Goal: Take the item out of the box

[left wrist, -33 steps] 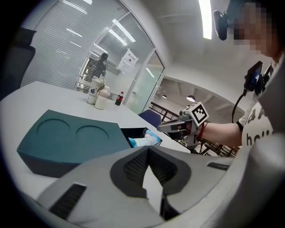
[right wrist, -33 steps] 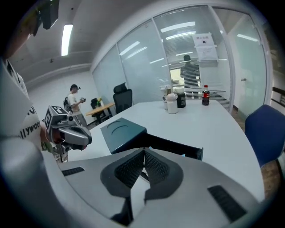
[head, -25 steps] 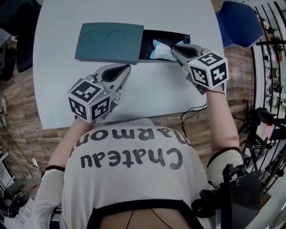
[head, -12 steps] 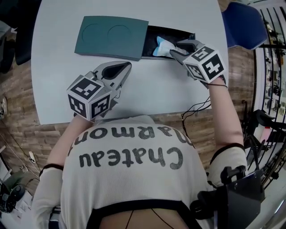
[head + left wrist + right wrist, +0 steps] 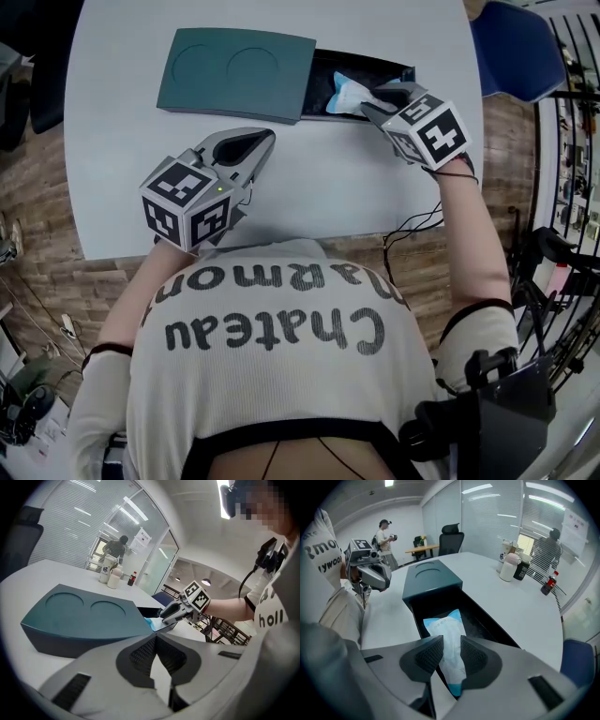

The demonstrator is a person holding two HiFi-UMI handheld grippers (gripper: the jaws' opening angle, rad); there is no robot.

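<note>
right gripper (image 5: 451,657): jaws just been opened wide, blue-white pouch (image 5: 446,632) straddled, not squeezed | pouch is laid in the open end of the box (image 5: 234,73), toward the tabletop (image 5: 309,183) right edge | left gripper (image 5: 157,638): jaws shut, empty, kept over bare tabletop just short of the box

The box (image 5: 234,75) looks matt and smooth. The packet (image 5: 446,630) is glossy, crinkled plastic. The table (image 5: 328,187) is smooth and matt. The right gripper (image 5: 452,638) is matt grey plastic with rough pads (image 5: 430,656).
</note>
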